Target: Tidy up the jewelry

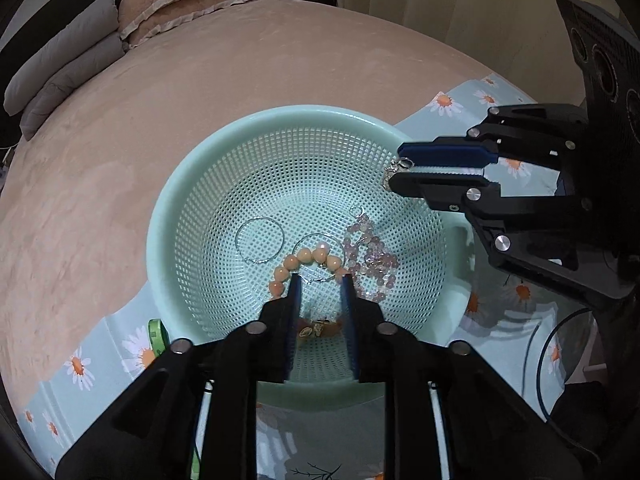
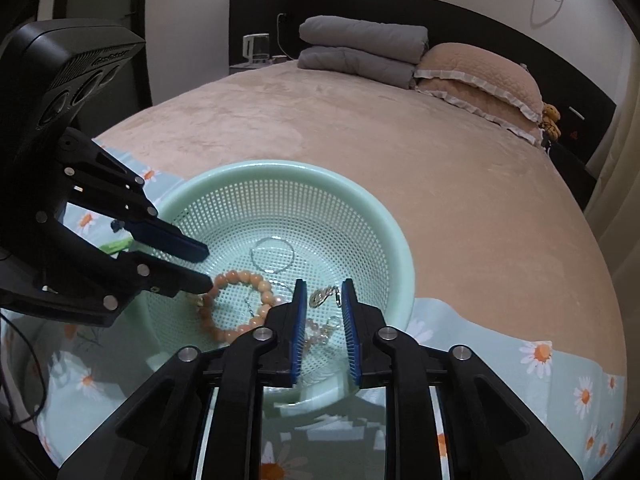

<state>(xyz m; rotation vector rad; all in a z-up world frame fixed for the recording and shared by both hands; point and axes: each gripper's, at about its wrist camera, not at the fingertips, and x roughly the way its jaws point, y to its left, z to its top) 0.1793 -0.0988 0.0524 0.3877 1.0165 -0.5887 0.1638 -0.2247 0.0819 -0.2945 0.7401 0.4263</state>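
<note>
- My right fingers [image 1: 394, 171] hang over the far-right rim of the mint-green mesh basket [image 1: 224, 152], and a small silver chain piece [image 1: 396, 168] sits between their tips; from the right wrist view the same silver chain piece [image 2: 323, 296] shows in the gap, and the pads look a little apart, so I cannot tell whether I am truly pinching it or it is about to drop
- My left fingers [image 1: 320, 280] are spread open and empty, pointing down into the basket just above the beaded pieces
- Already lying in the basket: an orange bead bracelet [image 1: 308, 258], a pale pink bead bracelet [image 1: 370, 258], and a thin silver hoop [image 1: 260, 240] with a second hoop half under the orange beads; a small gold item [image 1: 316, 328] lies near my left fingers, too blurred to name
- The basket stands on a daisy-print cloth [image 1: 452, 108] spread over the pink bed [image 1: 160, 100]
- I judge the gathering is mostly done: most of the jewelry is already in the basket, and the silver chain piece is the one not yet resting on the mesh
- What is left, as I read it, is letting that piece settle inside; I see no other loose jewelry on the cloth in either view, though parts of it are hidden behind my own fingers
</note>
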